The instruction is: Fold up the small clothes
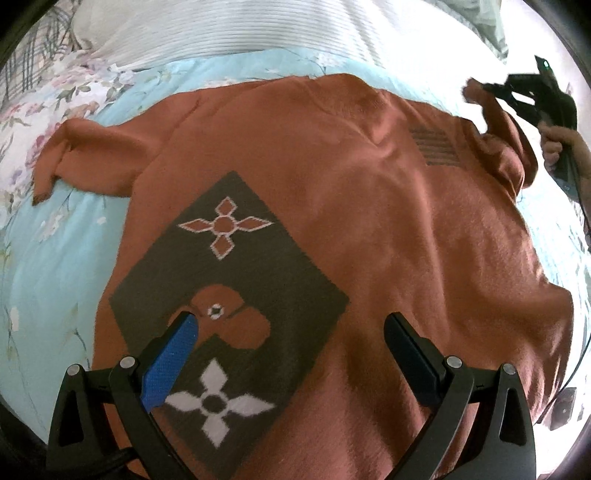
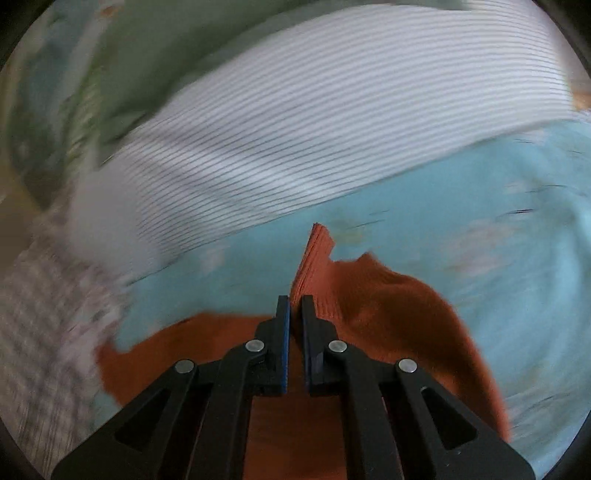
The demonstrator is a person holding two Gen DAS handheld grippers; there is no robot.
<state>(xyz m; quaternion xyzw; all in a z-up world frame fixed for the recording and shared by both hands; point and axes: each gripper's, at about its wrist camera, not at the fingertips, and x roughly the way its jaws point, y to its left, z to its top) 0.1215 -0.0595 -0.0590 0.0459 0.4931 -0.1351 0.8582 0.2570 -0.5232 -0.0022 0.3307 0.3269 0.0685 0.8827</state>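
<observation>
A rust-orange sweater (image 1: 332,192) with a dark diamond panel (image 1: 236,306) of flower motifs lies spread on the light blue bedspread (image 1: 55,266). Its one sleeve (image 1: 81,147) stretches out at the far left. My left gripper (image 1: 291,325) is open and hovers over the sweater's lower body, empty. My right gripper (image 2: 295,302) is shut on the cuff (image 2: 314,254) of the other sleeve (image 2: 399,314) and lifts it off the bed. In the left wrist view it shows at the far right (image 1: 484,90), holding the raised cuff (image 1: 472,90).
A white striped pillow (image 1: 240,29) lies at the head of the bed beyond the sweater; it also shows in the right wrist view (image 2: 295,122). A green cloth (image 2: 129,48) lies behind it. The bedspread has floral print at the left (image 1: 22,122).
</observation>
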